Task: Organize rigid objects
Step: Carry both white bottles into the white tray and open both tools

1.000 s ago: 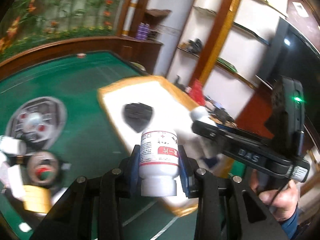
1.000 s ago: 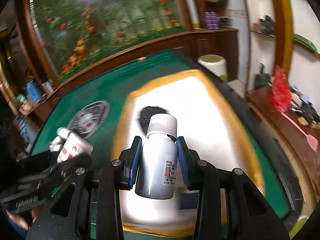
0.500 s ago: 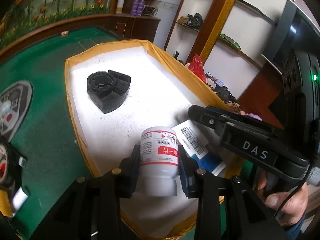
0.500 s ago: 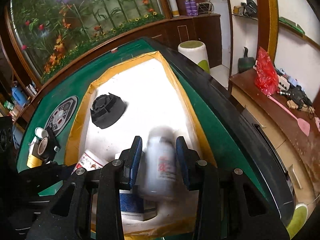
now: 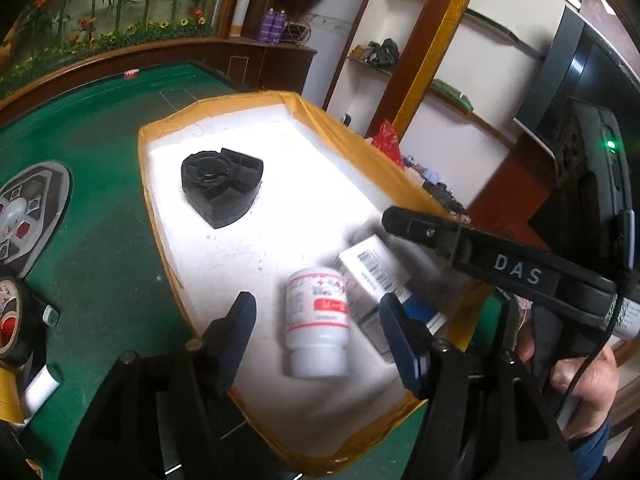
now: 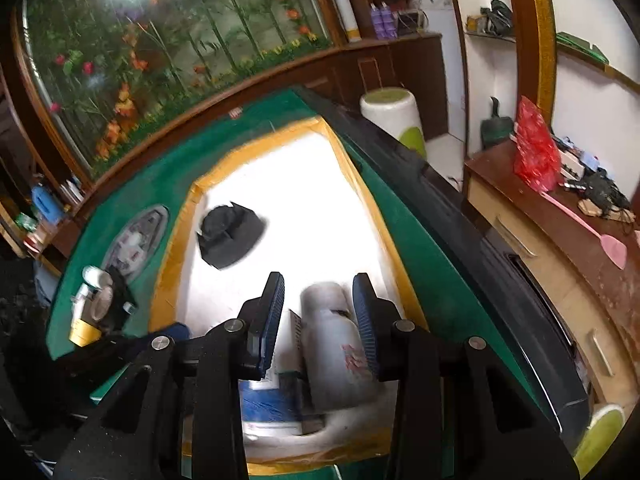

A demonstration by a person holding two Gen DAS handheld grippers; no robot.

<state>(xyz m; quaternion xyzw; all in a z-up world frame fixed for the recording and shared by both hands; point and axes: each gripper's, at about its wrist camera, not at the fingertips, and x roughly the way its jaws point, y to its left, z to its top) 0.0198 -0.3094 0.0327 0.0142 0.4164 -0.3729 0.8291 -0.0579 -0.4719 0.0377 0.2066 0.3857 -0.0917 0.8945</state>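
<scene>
A white foam tray with a yellow taped rim [image 5: 160, 208] lies on the green table. My left gripper [image 5: 320, 320] is open over its near end; a white pill bottle with a red label [image 5: 318, 320] lies in the tray between the fingers, free of both pads. My right gripper [image 6: 318, 312] is open too; a grey-white bottle [image 6: 336, 356] lies between its fingers on the tray [image 6: 374, 216], beside a blue and white box [image 6: 272, 404]. That box [image 5: 372, 276] also shows in the left wrist view, under the right gripper's body. A black heart-shaped part [image 5: 222, 188] sits farther back in the tray.
To the left of the tray the table holds a round silver panel [image 5: 28, 216] and a cluster of tape rolls and small bottles [image 6: 96, 308]. A dark table rim [image 6: 460, 216] runs along the right; a white stool [image 6: 394, 120] and a wooden cabinet [image 6: 560, 248] stand beyond.
Both grippers opened and let go of their bottles, which now lie in the tray's near end. Both grippers came down closer to the tray.
</scene>
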